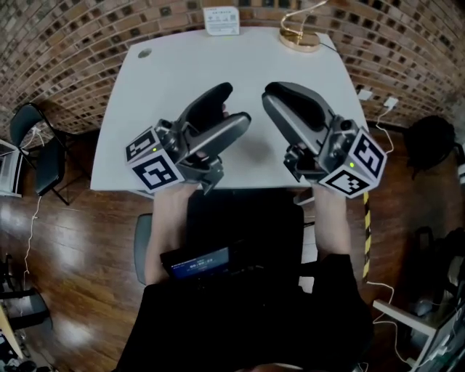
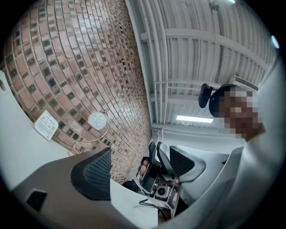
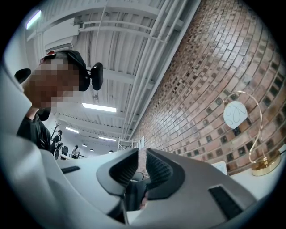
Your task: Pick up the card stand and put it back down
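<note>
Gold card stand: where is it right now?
In the head view the gold card stand sits at the far right corner of the white table, just right of the white sign.

A brick wall (image 1: 73, 43) stands behind the white table (image 1: 218, 80). Glossy wooden floor (image 1: 80, 269) lies around it, with a black chair (image 1: 36, 145) at the table's left. Strip lights (image 3: 99, 107) glow on the white ribbed ceiling (image 2: 201, 44).

White table (image 1: 182, 73), black chair (image 1: 35, 149), brick wall (image 1: 73, 36)

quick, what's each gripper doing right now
Left gripper: jaws wide open, nothing between them.
Right gripper: jaws only slightly apart, nothing held.
</note>
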